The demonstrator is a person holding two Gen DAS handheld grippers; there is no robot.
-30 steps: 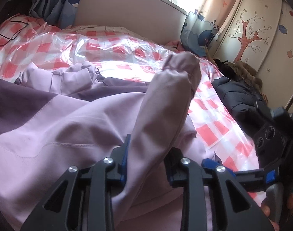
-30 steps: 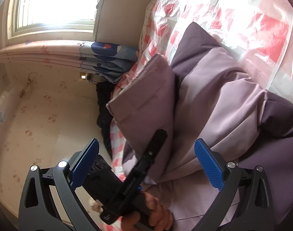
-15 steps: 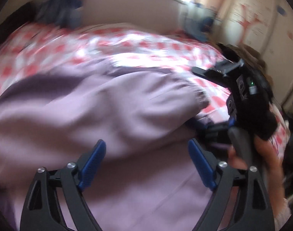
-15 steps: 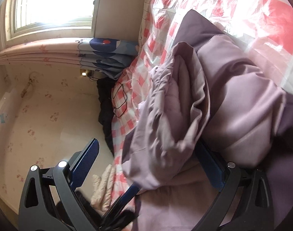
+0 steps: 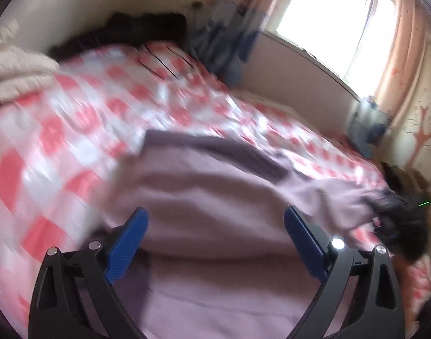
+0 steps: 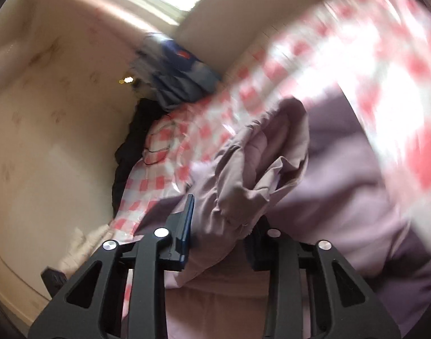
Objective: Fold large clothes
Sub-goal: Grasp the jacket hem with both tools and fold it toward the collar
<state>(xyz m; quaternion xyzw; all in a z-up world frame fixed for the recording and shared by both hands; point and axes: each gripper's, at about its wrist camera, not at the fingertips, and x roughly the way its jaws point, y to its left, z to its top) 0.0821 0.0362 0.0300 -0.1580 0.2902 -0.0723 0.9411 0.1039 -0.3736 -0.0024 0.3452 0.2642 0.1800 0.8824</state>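
Observation:
A large lilac garment with dark purple panels [image 5: 209, 197] lies on the bed with its red and white checked cover [image 5: 74, 130]. My left gripper [image 5: 215, 243] is open just above the garment's body and holds nothing. In the right wrist view my right gripper [image 6: 219, 226] is shut on a bunched lilac sleeve [image 6: 252, 175] of the garment [image 6: 342, 197], which rises between the jaws. The right gripper also shows blurred at the right edge of the left wrist view [image 5: 399, 214], where it holds the sleeve end. Both views are motion-blurred.
A cream quilt [image 5: 14, 70] lies at the bed's left end. Dark clothes [image 5: 136, 28] and a blue patterned pillow [image 5: 224, 45] sit by the wall. A window [image 5: 337, 19] and a headboard [image 5: 300, 84] lie beyond. A painted wardrobe [image 5: 422, 130] stands at the right.
My left gripper let go of the sleeve, opened and swung left over the garment. My right gripper closed on the sleeve and lifted it.

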